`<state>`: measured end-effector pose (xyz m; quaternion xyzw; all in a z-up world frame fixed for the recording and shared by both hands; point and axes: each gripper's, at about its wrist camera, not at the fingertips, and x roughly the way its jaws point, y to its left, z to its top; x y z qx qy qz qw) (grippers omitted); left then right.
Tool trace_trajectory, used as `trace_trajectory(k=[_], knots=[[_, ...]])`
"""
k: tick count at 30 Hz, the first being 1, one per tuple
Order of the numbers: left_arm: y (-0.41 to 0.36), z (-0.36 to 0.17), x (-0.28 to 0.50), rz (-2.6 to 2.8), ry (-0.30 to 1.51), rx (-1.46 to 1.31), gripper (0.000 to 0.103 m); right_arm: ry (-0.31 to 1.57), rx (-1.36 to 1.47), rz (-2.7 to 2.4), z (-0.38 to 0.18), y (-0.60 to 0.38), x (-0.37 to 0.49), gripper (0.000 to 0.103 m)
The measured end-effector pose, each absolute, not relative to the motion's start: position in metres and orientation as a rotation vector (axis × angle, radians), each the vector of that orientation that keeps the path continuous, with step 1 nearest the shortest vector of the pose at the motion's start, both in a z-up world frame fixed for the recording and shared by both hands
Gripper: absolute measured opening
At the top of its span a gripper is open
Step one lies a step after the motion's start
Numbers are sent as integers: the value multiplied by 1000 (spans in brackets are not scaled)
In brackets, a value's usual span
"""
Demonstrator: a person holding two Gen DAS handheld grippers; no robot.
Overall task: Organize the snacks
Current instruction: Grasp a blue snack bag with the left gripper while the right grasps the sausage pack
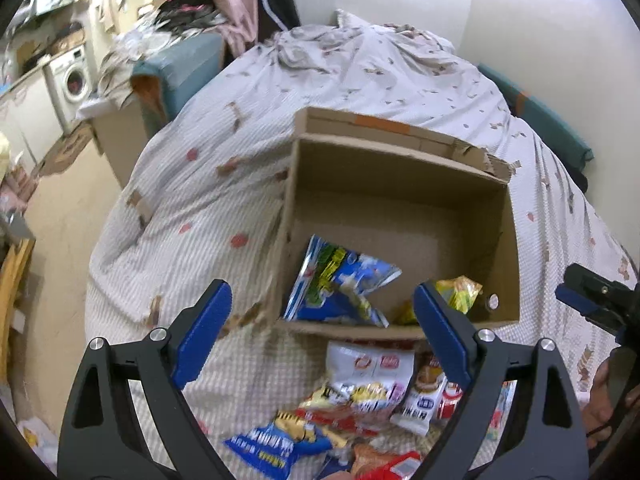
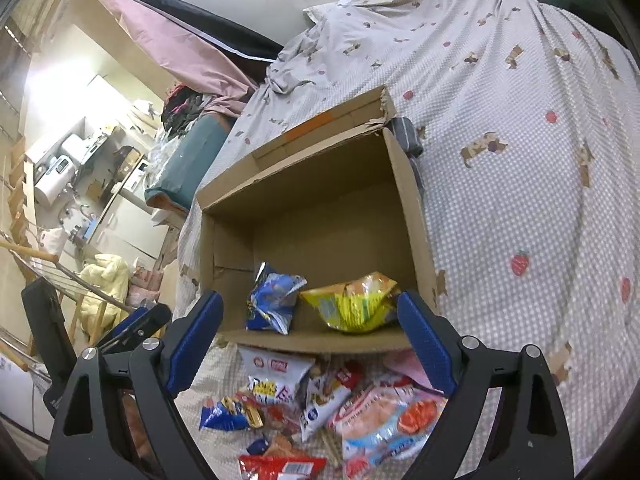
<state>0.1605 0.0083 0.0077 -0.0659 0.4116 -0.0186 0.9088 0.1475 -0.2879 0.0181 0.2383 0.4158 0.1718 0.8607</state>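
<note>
An open cardboard box [image 1: 400, 184] [image 2: 312, 184] sits on the bed. Inside it lie a blue snack bag [image 1: 340, 284] [image 2: 274, 298] and a yellow snack bag [image 1: 458, 292] [image 2: 354, 300]. A pile of several snack packets [image 1: 368, 400] [image 2: 320, 400] lies on the sheet in front of the box. My left gripper [image 1: 322, 312] is open and empty, above the box's near wall. My right gripper [image 2: 310, 320] is open and empty, above the same wall. The right gripper also shows at the right edge of the left wrist view [image 1: 592, 296].
The bed is covered by a white patterned sheet [image 1: 208, 208] [image 2: 520, 184] with a crumpled blanket [image 1: 352, 40] at the far end. A teal chair [image 1: 180, 68] and a washing machine [image 1: 70, 76] stand to the left. A drying rack [image 2: 48, 272] is at the left.
</note>
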Motion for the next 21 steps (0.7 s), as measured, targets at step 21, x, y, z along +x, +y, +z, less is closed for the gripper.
trace_trajectory(k=[21], knots=[[44, -118, 127, 61, 1337, -298, 90, 1041, 584, 298, -23, -297, 92, 91]])
